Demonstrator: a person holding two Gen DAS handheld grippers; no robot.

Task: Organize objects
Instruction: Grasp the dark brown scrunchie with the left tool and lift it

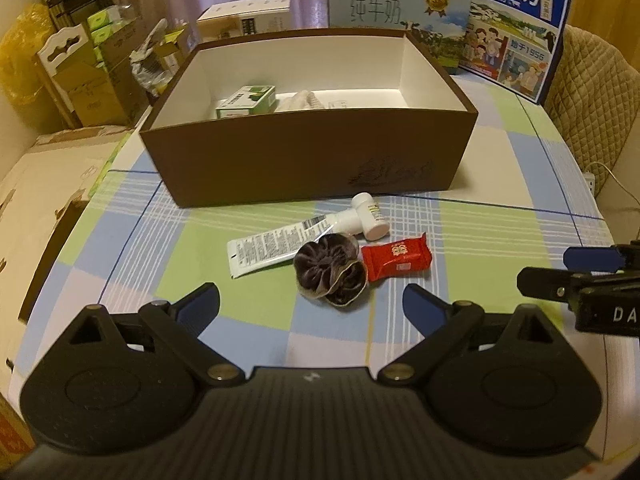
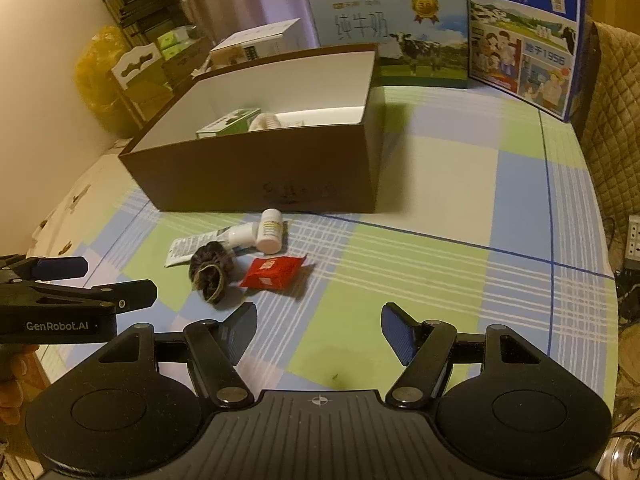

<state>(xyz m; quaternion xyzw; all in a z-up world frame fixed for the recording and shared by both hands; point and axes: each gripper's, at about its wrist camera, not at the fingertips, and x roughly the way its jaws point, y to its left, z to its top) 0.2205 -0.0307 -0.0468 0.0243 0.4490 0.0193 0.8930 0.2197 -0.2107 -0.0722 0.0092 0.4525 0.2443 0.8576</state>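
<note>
A brown open box (image 1: pixel 304 168) (image 2: pixel 256 176) stands on the checked tablecloth; inside lie a green carton (image 1: pixel 246 101) (image 2: pixel 228 122) and a pale bundle (image 1: pixel 298 101). In front of the box lie a white tube (image 1: pixel 276 245) (image 2: pixel 208 240), a small white bottle (image 1: pixel 370 216) (image 2: pixel 270 230), a dark scrunchie (image 1: pixel 330 270) (image 2: pixel 211 270) and a red snack packet (image 1: pixel 396 262) (image 2: pixel 272 272). My left gripper (image 1: pixel 311 306) is open and empty, just short of the scrunchie. My right gripper (image 2: pixel 319 330) is open and empty, to the right of the pile.
Two milk cartons (image 1: pixel 396 4) (image 2: pixel 524 36) stand behind the box. Stacked cardboard boxes (image 1: pixel 100 68) and a yellow bag (image 2: pixel 96 76) fill the far left. A quilted chair back (image 1: pixel 596 92) is at the right. The other gripper shows at each view's side (image 1: pixel 580 276) (image 2: pixel 80 284).
</note>
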